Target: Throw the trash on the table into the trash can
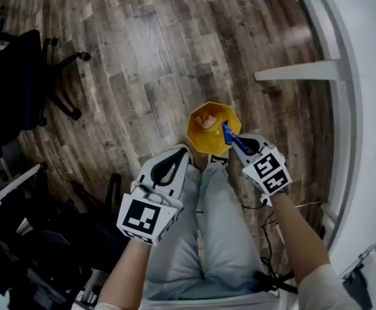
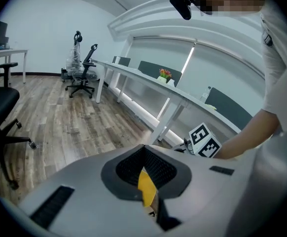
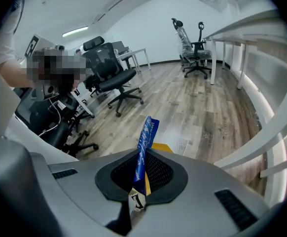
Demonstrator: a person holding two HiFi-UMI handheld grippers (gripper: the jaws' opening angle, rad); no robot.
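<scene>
The yellow trash can (image 1: pixel 214 134) stands on the wood floor just ahead of the person's knees, and a tan scrap of trash (image 1: pixel 206 120) lies inside it. My right gripper (image 1: pixel 235 142) is shut on a blue wrapper (image 1: pixel 228 133), holding it at the can's right rim. In the right gripper view the blue wrapper (image 3: pixel 146 142) sticks up from the shut right gripper (image 3: pixel 140 176), with the trash can (image 3: pixel 161 147) showing yellow behind it. My left gripper (image 1: pixel 185 151) hovers at the can's near-left side, shut and empty. In the left gripper view a yellow sliver of the trash can (image 2: pixel 146 185) shows past the left gripper (image 2: pixel 146 174).
A white desk (image 1: pixel 369 108) curves along the right, with a white crossbar (image 1: pixel 298 72) reaching toward the floor space. Black office chairs (image 1: pixel 20 82) stand at the left. Cables (image 1: pixel 265 231) lie on the floor by the person's right leg.
</scene>
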